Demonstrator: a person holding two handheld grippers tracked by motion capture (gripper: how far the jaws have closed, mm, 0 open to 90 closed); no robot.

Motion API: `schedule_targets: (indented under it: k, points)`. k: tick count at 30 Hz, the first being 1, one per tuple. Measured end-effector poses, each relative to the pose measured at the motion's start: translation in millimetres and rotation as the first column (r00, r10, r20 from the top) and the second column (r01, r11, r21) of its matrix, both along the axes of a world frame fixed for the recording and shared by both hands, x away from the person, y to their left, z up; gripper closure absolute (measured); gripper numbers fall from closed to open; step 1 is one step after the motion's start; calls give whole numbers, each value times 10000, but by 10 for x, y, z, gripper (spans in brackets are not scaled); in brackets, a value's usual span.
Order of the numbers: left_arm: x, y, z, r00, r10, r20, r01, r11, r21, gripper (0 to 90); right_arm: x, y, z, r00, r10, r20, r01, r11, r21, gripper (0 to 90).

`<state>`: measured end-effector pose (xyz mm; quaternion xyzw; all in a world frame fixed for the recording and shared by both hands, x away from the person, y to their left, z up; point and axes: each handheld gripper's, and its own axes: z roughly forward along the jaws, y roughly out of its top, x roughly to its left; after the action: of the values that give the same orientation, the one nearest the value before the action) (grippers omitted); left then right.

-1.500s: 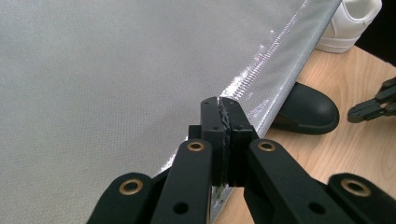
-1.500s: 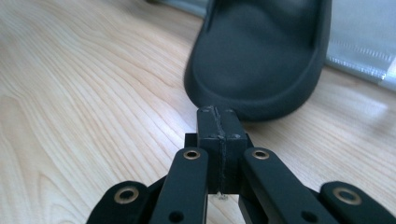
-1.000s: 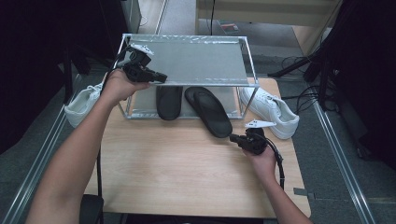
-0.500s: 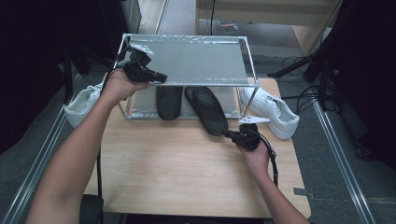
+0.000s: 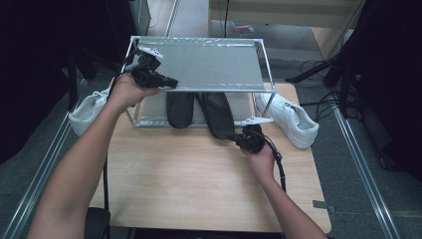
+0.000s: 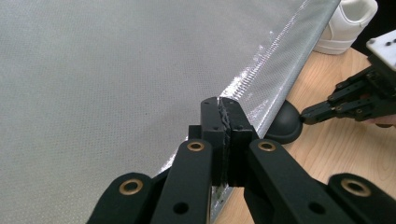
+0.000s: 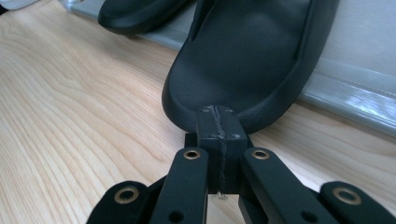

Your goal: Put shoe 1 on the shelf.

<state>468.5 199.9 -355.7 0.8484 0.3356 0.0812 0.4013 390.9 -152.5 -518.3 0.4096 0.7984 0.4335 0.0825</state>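
The right claw [image 7: 218, 122], jaws clenched with nothing between them, sits with its tip against the heel of the angled black slipper [image 5: 217, 113], which lies half under the metal rack [image 5: 199, 64] and juts out over the rack's lower rail onto the tabletop [image 5: 189, 184]. The left claw [image 6: 225, 122], also clenched, rests at the front edge of the rack's top shelf, seemingly steadying it. Risk: a closed tip pushing on the rounded heel may slide off, or pivot the slipper into the second black slipper [image 5: 179, 107] just beside it. A hard push may snag the sole on the rail and shift the rack if the left claw slips.
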Motion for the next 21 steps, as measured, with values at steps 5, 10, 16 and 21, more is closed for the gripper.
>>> schedule_targets:
  k: [5, 10, 16, 21]
  points:
    - [-1, 1, -1, 10000, -18, 29, 18, 10000, -1, 900, 72, 129, -2, 10000, -48, 1, 48, 9999, 143, 900]
    - [-1, 0, -1, 10000, -17, 37, 17, 10000, 12, 900, 138, 243, -12, 9999, -130, -75, 132, 9996, 233, 900]
    - [0, 4, -1, 10000, -46, 57, 46, 10000, 30, 898, 224, 390, -32, 9996, -163, -238, 174, 9989, 446, 900]
    - [1, 5, -2, 10000, -48, 49, 48, 10000, 12, 898, 275, 495, -44, 9994, -159, -319, 177, 9982, 567, 900]
